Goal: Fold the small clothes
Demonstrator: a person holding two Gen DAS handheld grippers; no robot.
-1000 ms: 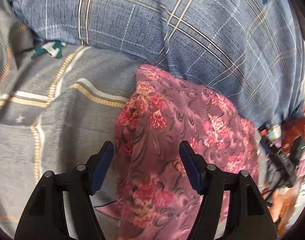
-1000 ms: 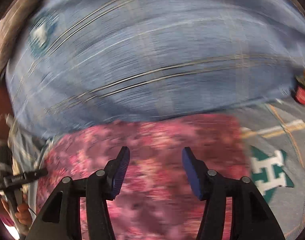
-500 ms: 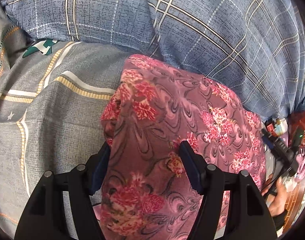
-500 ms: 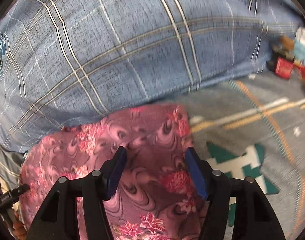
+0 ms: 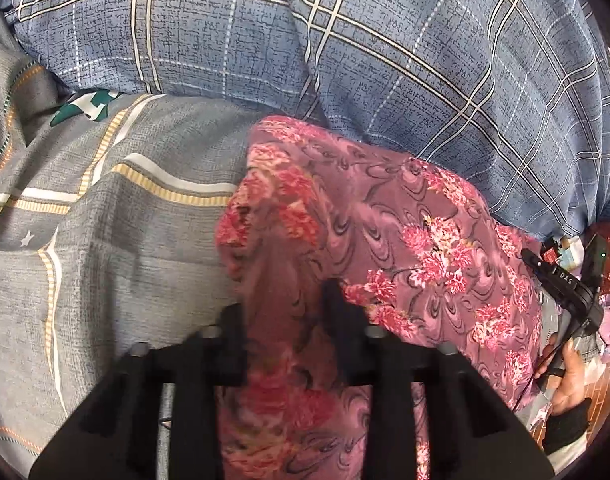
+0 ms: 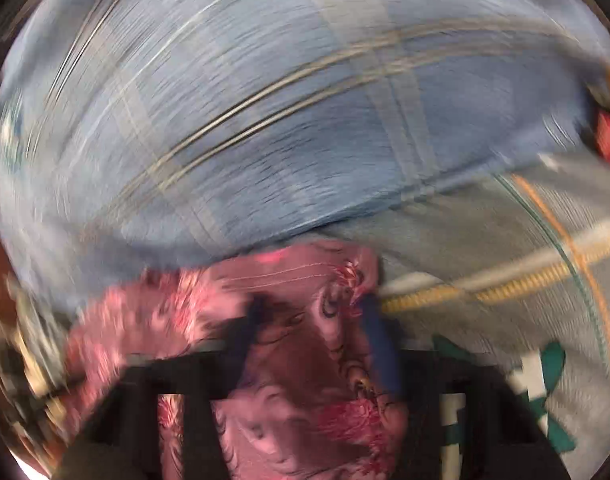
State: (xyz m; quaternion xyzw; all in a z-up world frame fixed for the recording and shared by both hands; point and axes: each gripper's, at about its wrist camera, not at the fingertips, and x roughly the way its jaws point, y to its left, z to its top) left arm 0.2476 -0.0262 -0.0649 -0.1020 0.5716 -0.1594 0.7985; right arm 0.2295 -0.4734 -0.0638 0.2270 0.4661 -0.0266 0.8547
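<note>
The work surface is a bed covered by a grey sheet (image 5: 117,248) with yellow-and-white stripes, a small white star and green-and-white motifs. Beyond both claws, across the far side, lies one large blue plaid pillow or quilt (image 5: 385,52); which it is cannot be told. Off to the right of the left claw, past the bed's edge, a patch of reddish floor and some small clutter show, too small to name.

One garment is in play: a mauve cloth with pink flowers (image 5: 417,240). It lies ahead of the left gripper (image 5: 285,320) and spreads to its right, with its far edge touching the blue plaid. To the left of that claw the grey sheet is bare, giving open room; ahead, the plaid bulk closes the way.

The left gripper's two fingers are drawn close together with a raised ridge of the floral cloth pinched between them. In the same view, the right hand (image 5: 565,368) holds the other black tool at the cloth's right edge.

The right wrist view is heavily blurred. The right gripper (image 6: 313,340) has the floral cloth bunched between its two blue-padded fingers (image 6: 379,344); they appear to grip it. The striped sheet lies to its right.
</note>
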